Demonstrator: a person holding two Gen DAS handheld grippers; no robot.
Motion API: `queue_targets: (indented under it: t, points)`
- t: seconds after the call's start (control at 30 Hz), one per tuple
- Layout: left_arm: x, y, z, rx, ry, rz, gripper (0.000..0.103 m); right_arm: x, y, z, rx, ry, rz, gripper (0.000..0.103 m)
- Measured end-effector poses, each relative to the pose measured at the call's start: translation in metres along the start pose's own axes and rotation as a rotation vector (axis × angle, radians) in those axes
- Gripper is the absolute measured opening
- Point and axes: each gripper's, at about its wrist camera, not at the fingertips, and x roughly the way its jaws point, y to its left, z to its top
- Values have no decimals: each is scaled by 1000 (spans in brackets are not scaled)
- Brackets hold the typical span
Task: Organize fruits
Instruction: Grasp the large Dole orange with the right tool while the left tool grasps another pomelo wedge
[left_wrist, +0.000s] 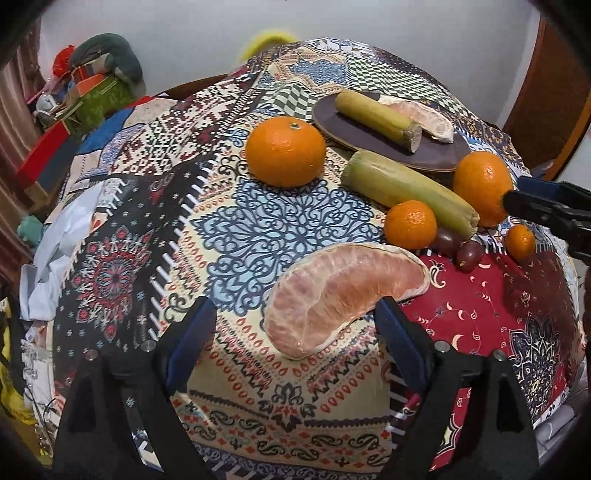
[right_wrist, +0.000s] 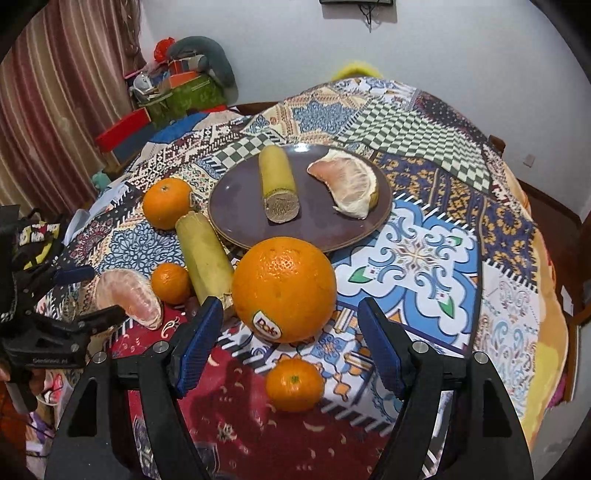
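Observation:
A peeled pink pomelo segment (left_wrist: 343, 295) lies on the patterned cloth between the wide-apart fingers of my left gripper (left_wrist: 295, 302), which is open; its right pad is at the segment's edge and its left pad stands clear. My right gripper (right_wrist: 288, 306) is open around a large stickered orange (right_wrist: 284, 288), with gaps on both sides. A small mandarin (right_wrist: 294, 384) sits lower between its fingers. The dark plate (right_wrist: 240, 206) holds a sugarcane piece (right_wrist: 279, 184) and another pomelo segment (right_wrist: 347, 184). A second sugarcane piece (right_wrist: 207, 254) lies beside the plate.
Two more mandarins (left_wrist: 285, 151) (left_wrist: 410, 223) and two dark grapes (left_wrist: 469, 253) lie on the cloth. The table (right_wrist: 424, 258) drops off at the right. Boxes and cushions (right_wrist: 184, 85) are piled at the far left by a curtain (right_wrist: 55, 122).

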Motion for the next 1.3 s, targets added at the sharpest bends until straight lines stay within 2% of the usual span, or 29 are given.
queue_targets:
  t: [0.2, 0.3, 0.37, 0.6, 0.87, 1.1, 1.3]
  points:
    - [3, -5, 0, -10, -26, 12, 88, 20, -1, 2, 10, 37, 17, 72]
    - [2, -5, -2, -22, -35, -22, 76, 20, -3, 2, 24, 27, 38, 72]
    - [0, -8, -3, -16, -37, -53, 59, 19, -4, 3, 26, 24, 47, 66]
    - [-4, -9, -5, -45, -34, -50, 57, 8, -3, 0, 34, 12, 37, 64]
    - [-18, -15, -20, -51, -6, -61, 41, -28, -15, -7, 65, -52, 3, 64]
    - [-34, -38, -38, -16, 11, -92, 40, -55, -19, -18, 63, -89, -35, 64]
    - [-46, -42, -31, -8, -18, -47, 41, -68, -21, -25, 68, -105, -42, 64]
